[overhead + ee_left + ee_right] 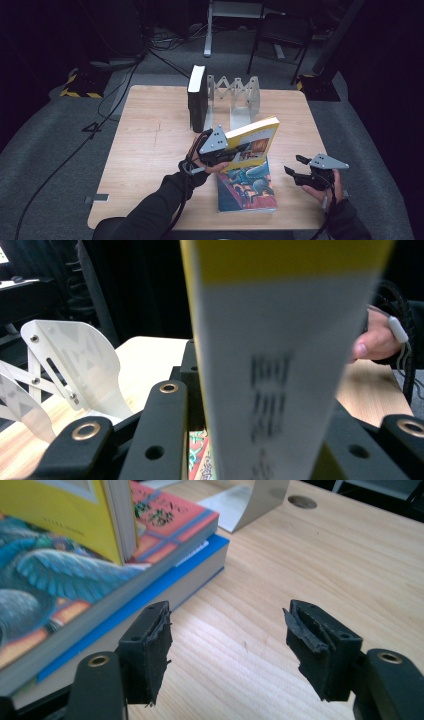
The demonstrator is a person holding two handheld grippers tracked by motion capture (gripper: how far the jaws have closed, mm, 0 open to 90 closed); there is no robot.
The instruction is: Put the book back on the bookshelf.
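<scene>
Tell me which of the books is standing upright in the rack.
The black book, upright at the left end of the metal rack. The yellow book is held in the left gripper; the colourful book lies flat.

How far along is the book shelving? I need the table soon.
Done: one black book stands upright in the rack. In hand: the left gripper clamps the yellow book, lifted and tilted. Left: the blue book lies flat; the right gripper is open beside it.

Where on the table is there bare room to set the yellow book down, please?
The wide bare strip left of the black book and left gripper is free, as is the strip between the flat book and right gripper. It is crowded around the folding book rack.
</scene>
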